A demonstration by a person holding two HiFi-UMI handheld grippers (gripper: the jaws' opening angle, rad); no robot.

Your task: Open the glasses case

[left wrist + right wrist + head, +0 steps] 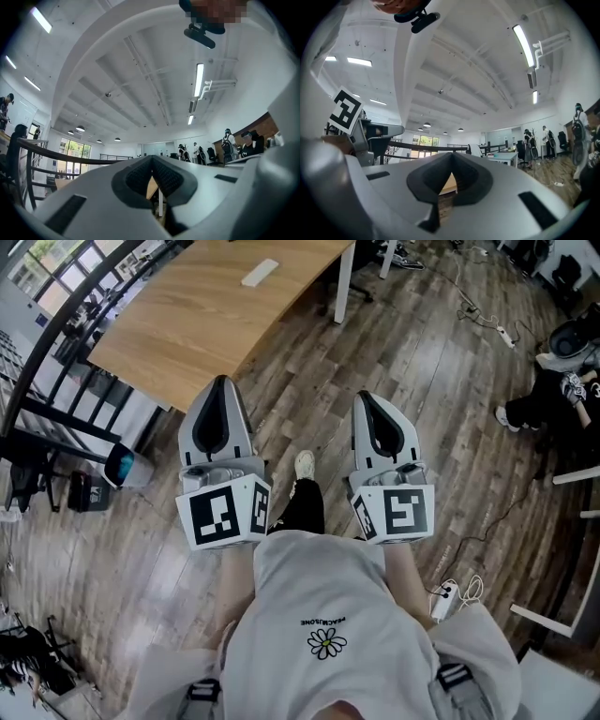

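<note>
Head view: we're in approach, left hand-held gripper and right hand-held gripper closed, empty; next we reach the bench's pale oblong, probably the case.

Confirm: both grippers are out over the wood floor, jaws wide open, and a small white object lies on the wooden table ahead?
Only the jaws are wrong. The left gripper and right gripper are both shut and empty, as each gripper view shows. They are out over the wood floor, and the small white object lies on the wooden table ahead.
</note>
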